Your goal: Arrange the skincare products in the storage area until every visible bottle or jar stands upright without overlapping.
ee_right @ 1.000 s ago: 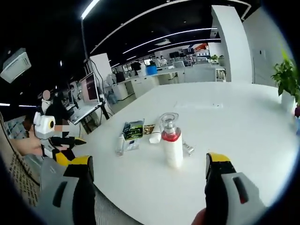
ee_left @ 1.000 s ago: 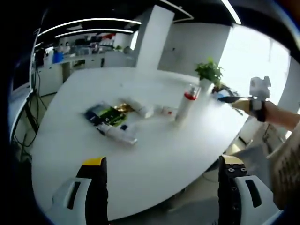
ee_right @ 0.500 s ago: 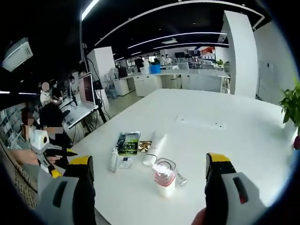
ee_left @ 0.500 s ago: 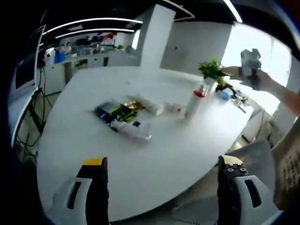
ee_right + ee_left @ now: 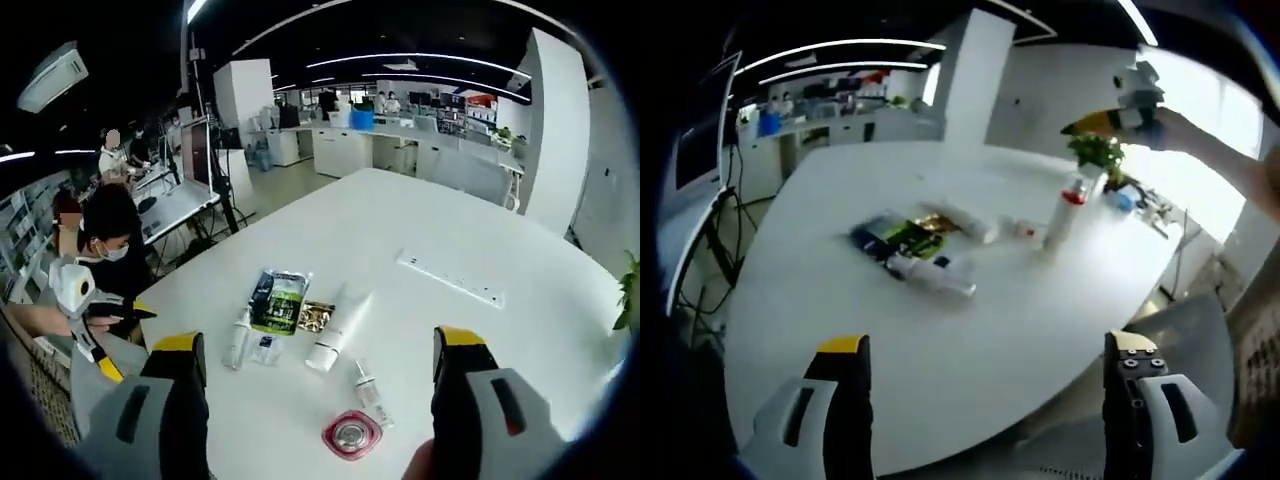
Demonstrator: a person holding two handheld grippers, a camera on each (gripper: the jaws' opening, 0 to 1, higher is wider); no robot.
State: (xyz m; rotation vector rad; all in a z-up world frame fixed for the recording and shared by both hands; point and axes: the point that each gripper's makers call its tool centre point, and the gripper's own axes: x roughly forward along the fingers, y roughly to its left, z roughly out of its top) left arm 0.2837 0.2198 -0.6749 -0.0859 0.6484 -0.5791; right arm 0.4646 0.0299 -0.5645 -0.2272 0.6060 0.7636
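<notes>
Left gripper (image 5: 985, 400) and right gripper (image 5: 315, 395), both with jaws spread and empty, above a white table (image 5: 480, 330) bearing one upright red-collared bottle (image 5: 1062, 213) beside toppled tubes (image 5: 338, 328).

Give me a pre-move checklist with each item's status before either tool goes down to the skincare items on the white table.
1. Left tool open and holding nothing: ok.
2. Right tool open and holding nothing: ok.
3. White bottle with the red collar standing upright: ok.
4. White squeeze tube upright: not ok, it lies flat on the white table.
5. Small slim white bottle upright: not ok, it lies flat beside the green and black sachet.
6. Items free of overlap: cannot tell; the sachet, gold packet and tube lie close together.
</notes>
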